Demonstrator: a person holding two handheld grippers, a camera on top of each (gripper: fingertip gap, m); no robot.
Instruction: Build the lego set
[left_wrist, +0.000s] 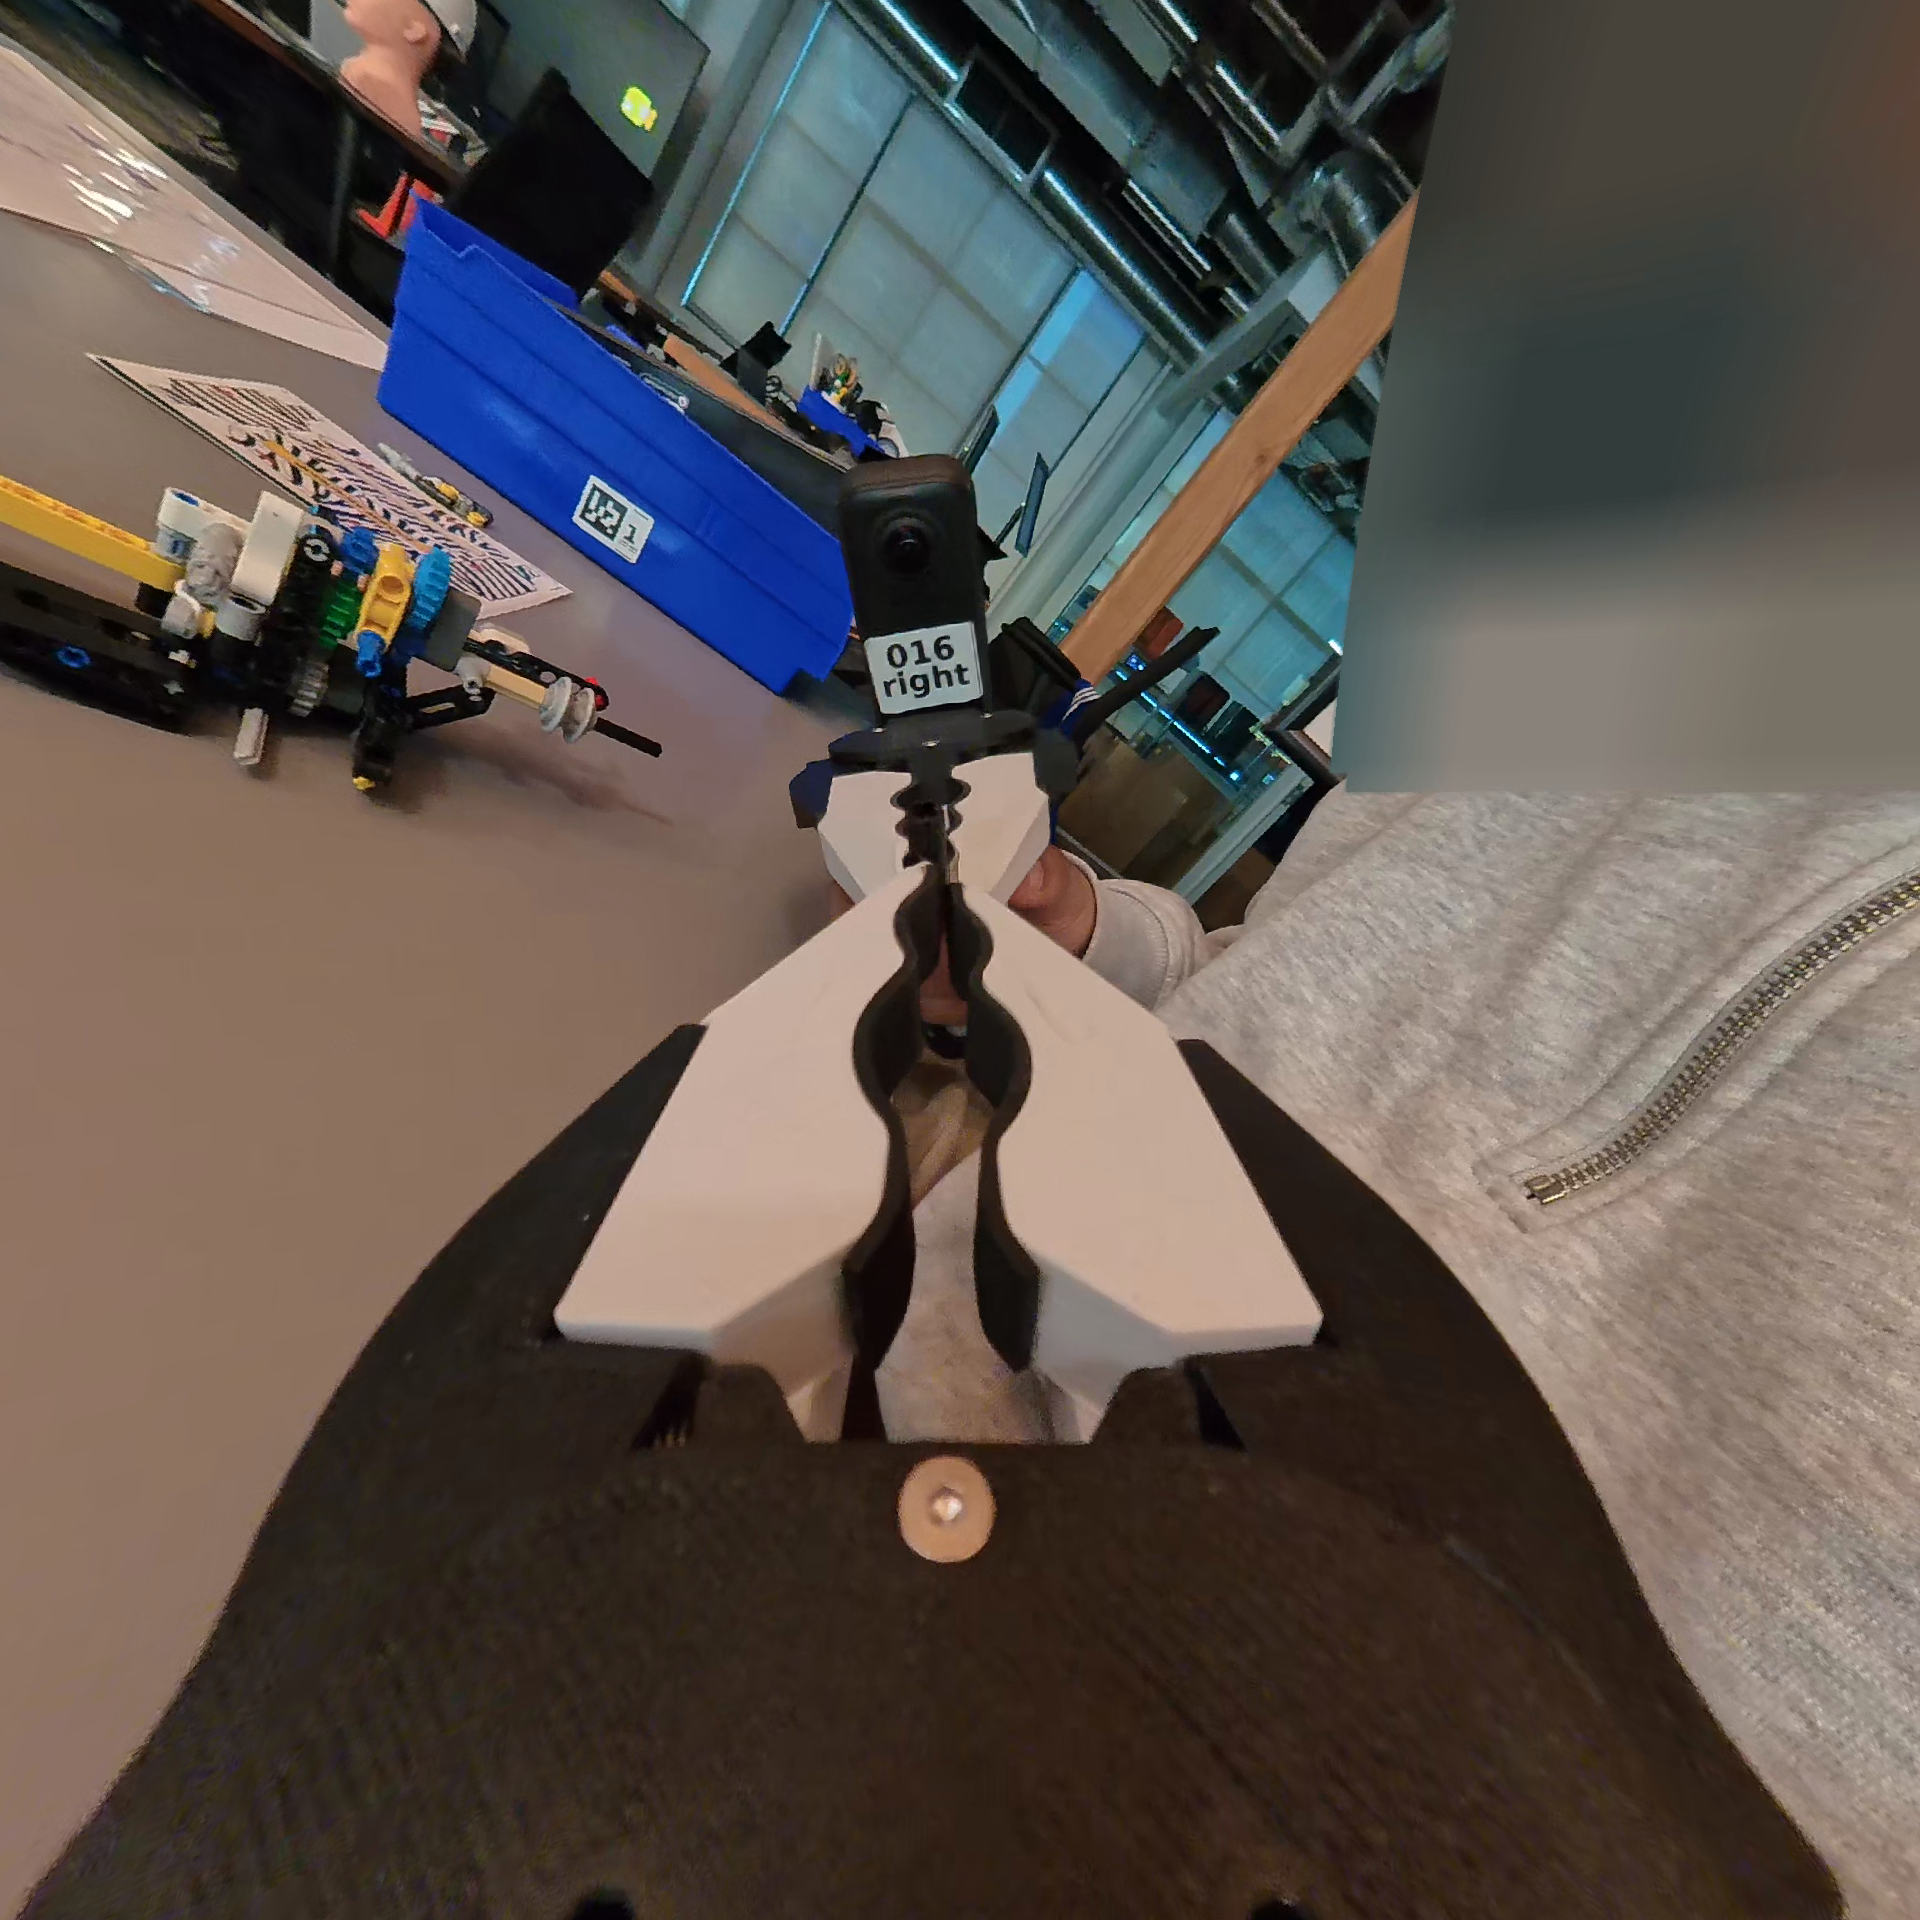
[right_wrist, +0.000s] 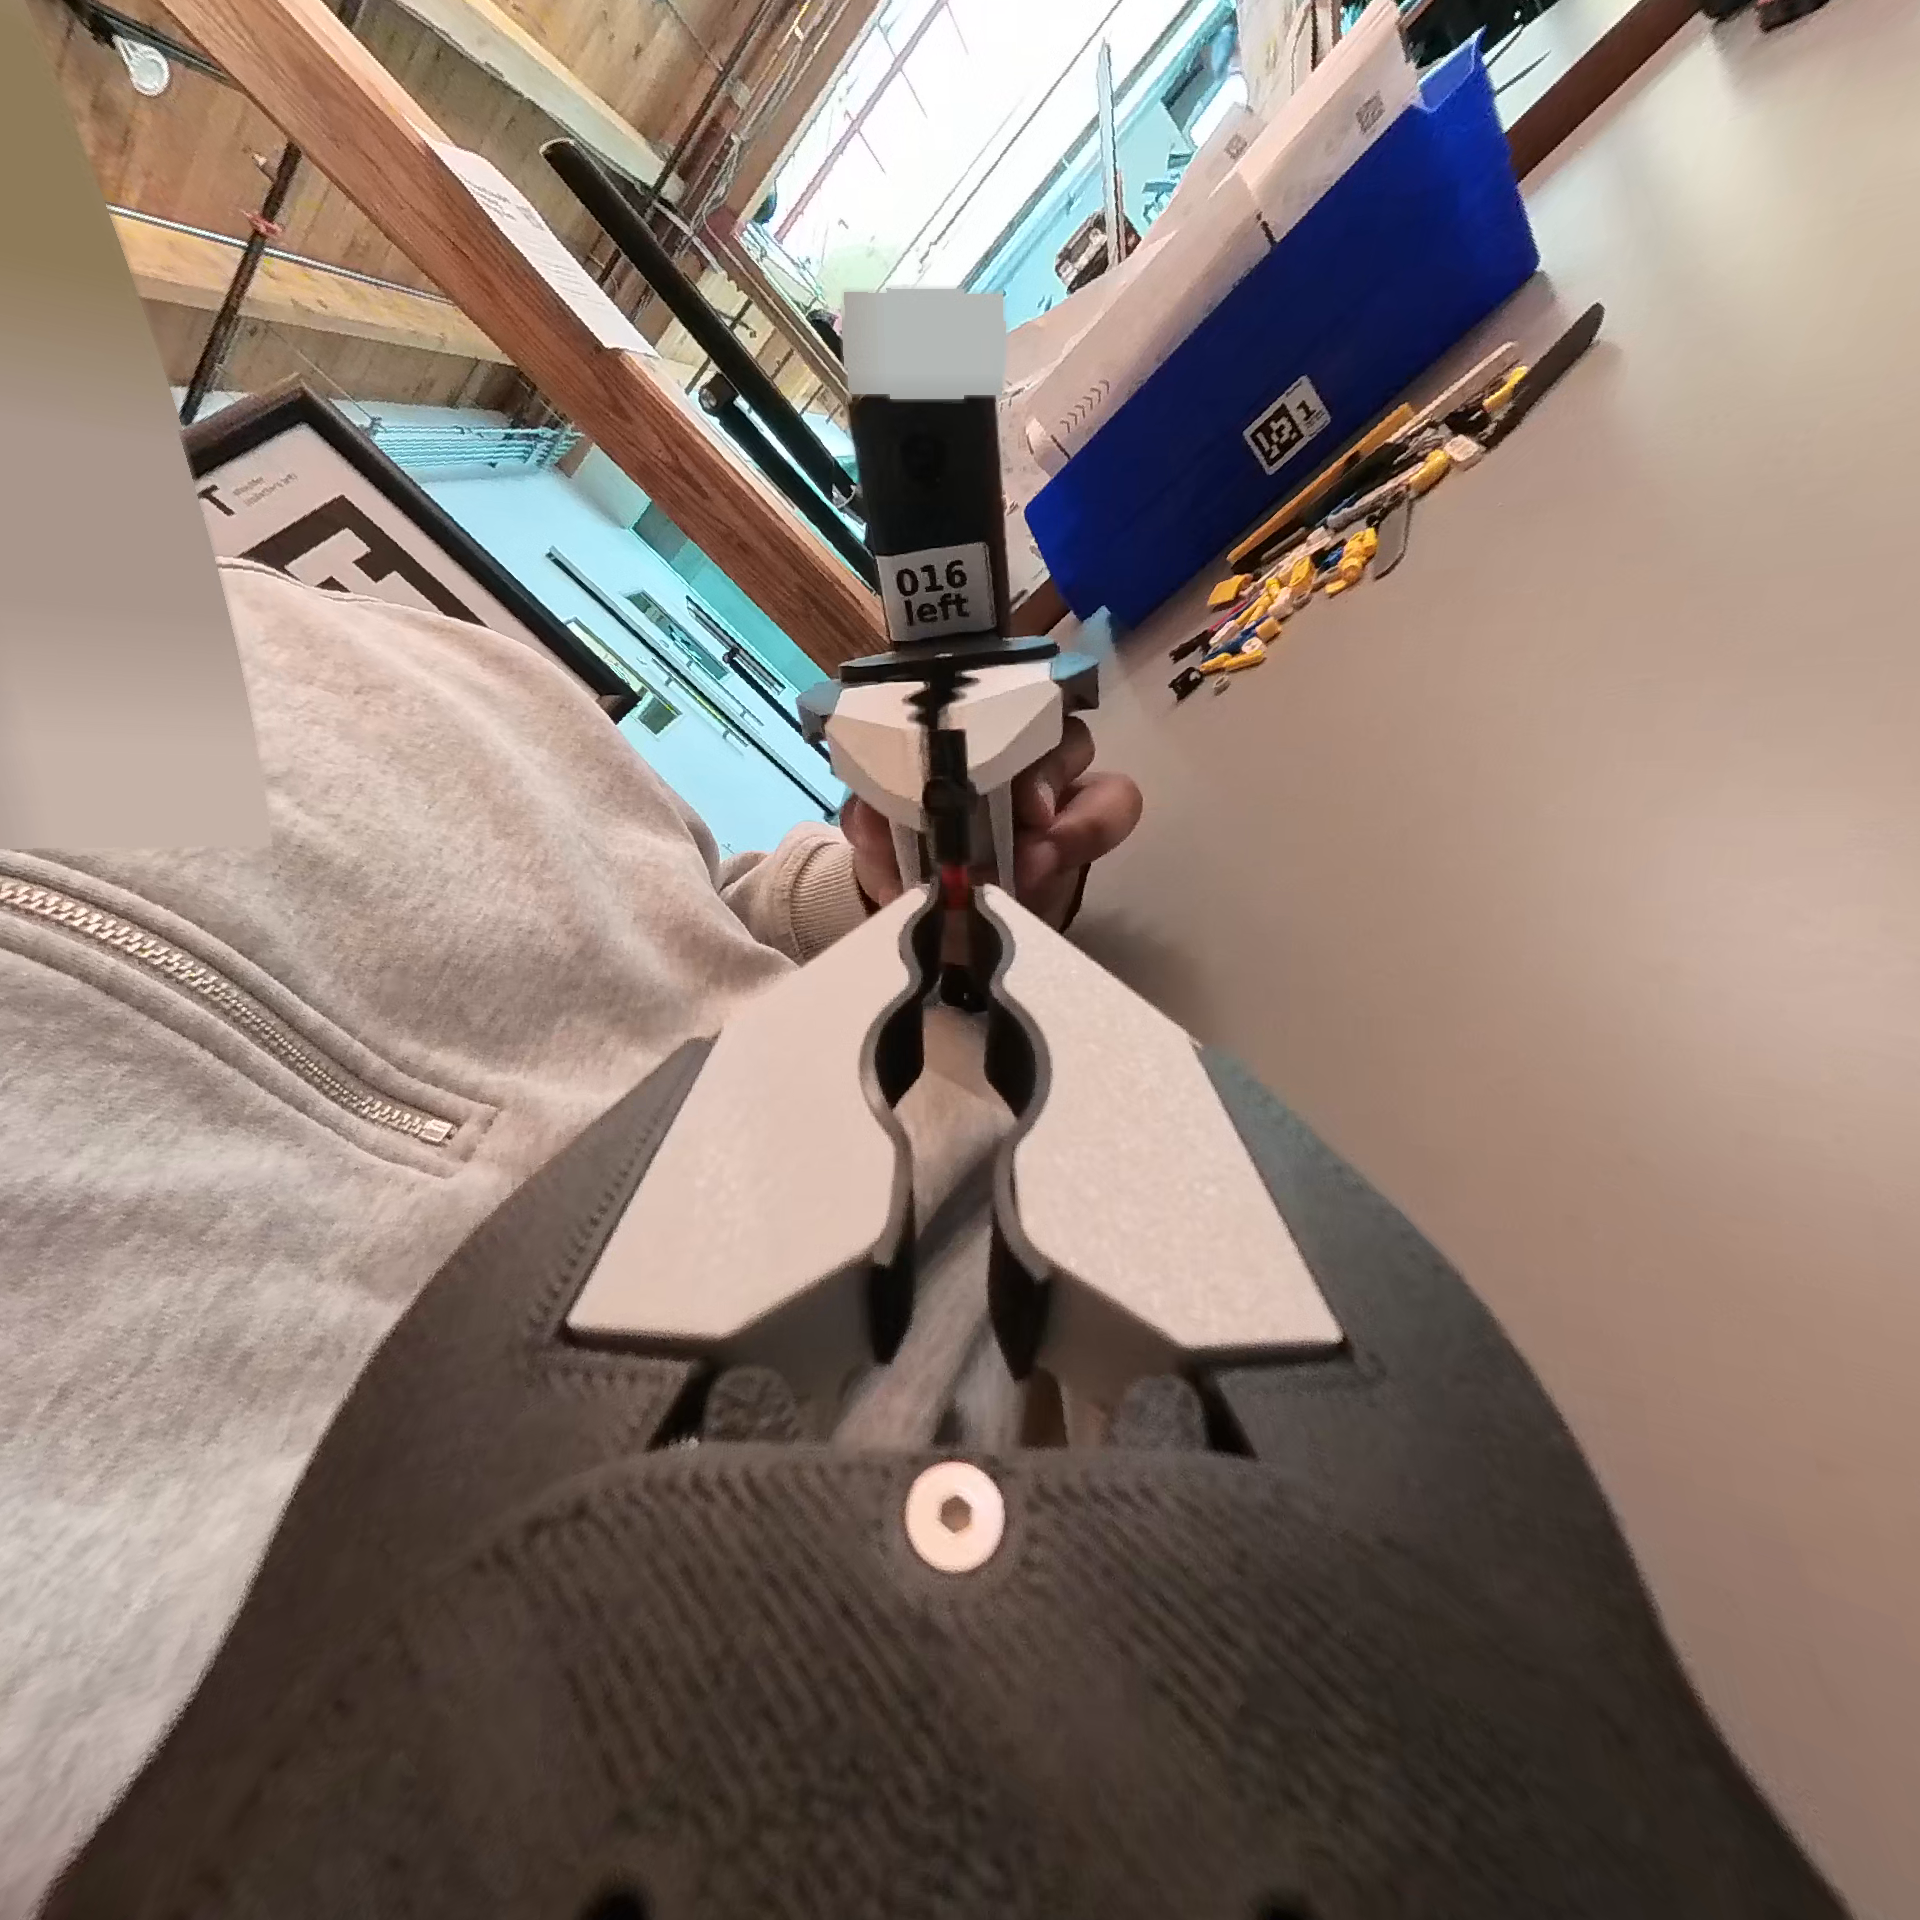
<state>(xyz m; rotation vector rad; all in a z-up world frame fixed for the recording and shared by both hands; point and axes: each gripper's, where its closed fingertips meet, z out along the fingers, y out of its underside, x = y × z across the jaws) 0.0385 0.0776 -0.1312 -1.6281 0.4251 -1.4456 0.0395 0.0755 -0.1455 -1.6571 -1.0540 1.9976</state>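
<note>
My two grippers meet tip to tip above the table's near edge. In the right wrist view my right gripper (right_wrist: 954, 906) is shut on a thin black Lego rod piece (right_wrist: 948, 805) with a red band (right_wrist: 954, 883). The rod runs forward into the fingertips of my left gripper (right_wrist: 948, 740). In the left wrist view my left gripper (left_wrist: 940, 885) is shut, with a sliver of the same black rod (left_wrist: 948, 864) at its tips. The right gripper (left_wrist: 933, 821) sits just beyond it. The partly built Lego assembly (left_wrist: 312, 613) lies on the table at the left.
A blue bin (left_wrist: 582, 436) stands on the grey table (left_wrist: 312, 1039) behind the assembly and also shows in the right wrist view (right_wrist: 1299, 353). Several loose Lego pieces (right_wrist: 1330, 561) lie beside it. A printed sheet (left_wrist: 343, 457) lies near the assembly. A person's grey zipped top (left_wrist: 1558, 1143) is close by. Left and right tips are no more than a few centimetres apart. From the right gripper's tips to the partly built Lego assembly (left_wrist: 312, 613) is close to 15 cm.
</note>
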